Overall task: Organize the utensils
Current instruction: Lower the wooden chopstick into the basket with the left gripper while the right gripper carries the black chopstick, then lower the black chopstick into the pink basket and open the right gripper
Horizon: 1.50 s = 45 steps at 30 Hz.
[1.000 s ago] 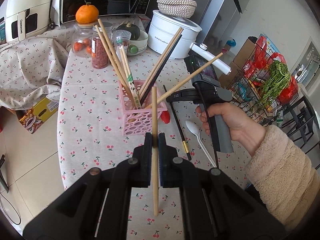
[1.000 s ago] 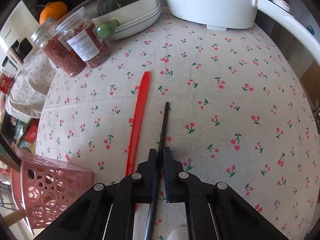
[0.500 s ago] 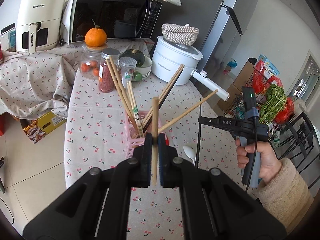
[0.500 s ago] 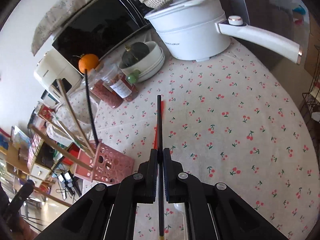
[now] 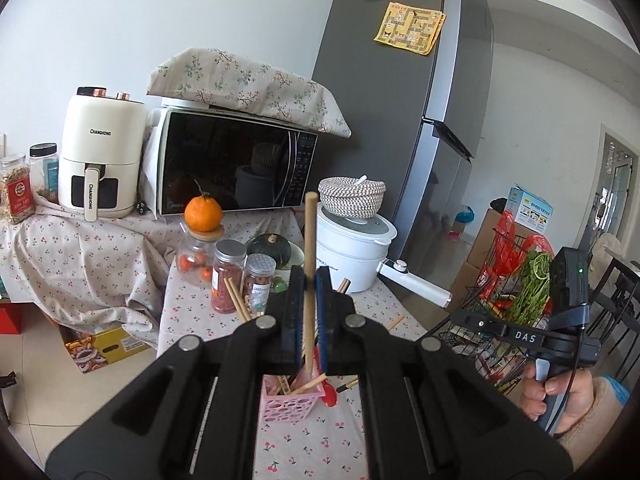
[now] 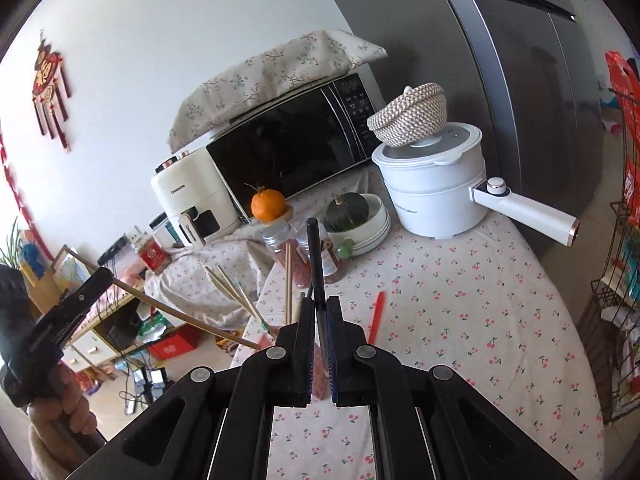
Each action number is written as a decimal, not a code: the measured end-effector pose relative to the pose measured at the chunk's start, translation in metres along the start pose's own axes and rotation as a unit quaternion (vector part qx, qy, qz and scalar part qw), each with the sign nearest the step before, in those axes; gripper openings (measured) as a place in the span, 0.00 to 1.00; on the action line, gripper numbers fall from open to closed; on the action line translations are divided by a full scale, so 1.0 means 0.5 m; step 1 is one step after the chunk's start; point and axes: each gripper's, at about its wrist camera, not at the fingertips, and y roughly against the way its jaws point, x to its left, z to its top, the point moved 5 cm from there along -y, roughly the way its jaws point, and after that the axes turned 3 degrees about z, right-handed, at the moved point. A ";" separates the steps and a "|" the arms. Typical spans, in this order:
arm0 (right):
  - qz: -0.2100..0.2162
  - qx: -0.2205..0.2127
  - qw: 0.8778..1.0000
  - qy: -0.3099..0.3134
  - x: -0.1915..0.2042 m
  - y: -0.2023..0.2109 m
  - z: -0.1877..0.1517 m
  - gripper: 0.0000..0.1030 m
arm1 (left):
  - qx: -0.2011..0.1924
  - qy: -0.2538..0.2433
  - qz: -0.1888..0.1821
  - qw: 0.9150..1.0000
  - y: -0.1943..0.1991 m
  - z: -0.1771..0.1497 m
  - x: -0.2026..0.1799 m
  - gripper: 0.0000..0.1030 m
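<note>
My left gripper (image 5: 309, 280) is shut on a wooden chopstick (image 5: 309, 240) that stands upright above the pink holder (image 5: 292, 400), which holds several wooden chopsticks. My right gripper (image 6: 318, 308) is shut on a black chopstick (image 6: 314, 256), held upright above the table; the pink holder is mostly hidden behind its jaws. A red utensil (image 6: 376, 316) lies on the cherry-print tablecloth (image 6: 460, 300). The left gripper with its chopstick shows at the left of the right wrist view (image 6: 80, 300). The right gripper shows at the right of the left wrist view (image 5: 520, 336).
At the back of the table stand a white electric pot (image 6: 436, 184) with a long handle, a bowl with a squash (image 6: 352, 216), jars (image 5: 228, 276) and an orange (image 5: 203, 212). A microwave (image 5: 232, 168) and air fryer (image 5: 100, 160) stand behind. A wire rack (image 5: 512, 312) is at the right.
Both grippers have risen and tilted up, each with its chopstick. The black chopstick has left the tablecloth. The table now lies lower in both views.
</note>
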 end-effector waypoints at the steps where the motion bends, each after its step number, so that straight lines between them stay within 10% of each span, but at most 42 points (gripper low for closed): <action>1: 0.002 0.000 1.000 0.002 0.005 0.001 0.004 0.05 | 0.001 0.001 0.003 1.000 -0.007 -0.002 0.002 0.06; 21: 0.049 -0.021 0.999 -0.001 0.077 -0.002 0.037 0.05 | 0.117 0.031 0.047 0.992 -0.179 -0.094 0.058 0.08; 30: 0.052 -0.055 0.997 -0.016 0.098 -0.060 0.056 0.05 | 0.143 0.090 0.040 0.985 -0.163 -0.100 0.086 0.51; 45: 0.026 0.012 0.999 -0.016 0.107 -0.236 -0.011 0.05 | 0.206 0.104 0.056 0.971 -0.147 -0.152 0.136 0.58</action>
